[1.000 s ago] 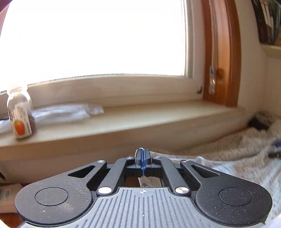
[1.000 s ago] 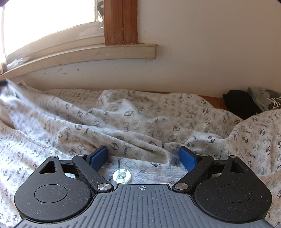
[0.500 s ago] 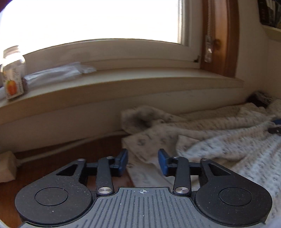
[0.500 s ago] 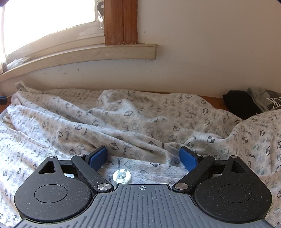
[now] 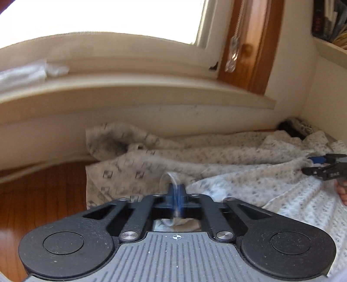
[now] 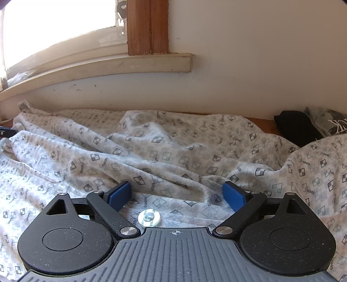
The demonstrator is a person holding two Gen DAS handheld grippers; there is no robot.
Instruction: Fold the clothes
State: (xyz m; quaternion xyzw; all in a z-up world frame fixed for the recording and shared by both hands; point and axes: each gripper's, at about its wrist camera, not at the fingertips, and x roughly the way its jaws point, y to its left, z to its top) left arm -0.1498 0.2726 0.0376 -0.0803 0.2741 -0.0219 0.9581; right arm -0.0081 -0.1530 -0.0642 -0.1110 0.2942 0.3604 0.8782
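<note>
1. Left wrist view: the left tongs (image 5: 176, 192) are closed. A thin bit of the cloth (image 5: 216, 156) is pinched between the blue pads and sticks up a little past them.
2. The cloth is pale with small square prints. It lies in a rumpled heap on the brown wood surface (image 5: 41, 195), from the tongs out to the right edge of the picture. Its far edge lies close to the wall under the sill (image 5: 130, 89).
3. A clear bag (image 5: 26, 73) lies on the sill at the left. The window (image 5: 97, 17) above is very bright.
4. At the right edge the right tongs (image 5: 325, 166) are seen from the side, over the cloth. A bit of a hand (image 5: 341, 192) shows just below them.
5. A dark thing (image 5: 290, 128) sits in the far corner by the wall. It is too blurry to name.
6. Right wrist view: the right tongs (image 6: 176, 194) are wide open. The blue pads stand far apart, just above the cloth (image 6: 173, 147), and they grip nothing.
7. A round clear button (image 6: 149, 217) on the cloth lies between the two arms of the tongs, close to the body.
8. The cloth fills most of the picture, full of folds and bumps.
9. At the far right, past the cloth, lie a black thing (image 6: 292, 125) and a grey thing with white marks (image 6: 329, 123).
</note>
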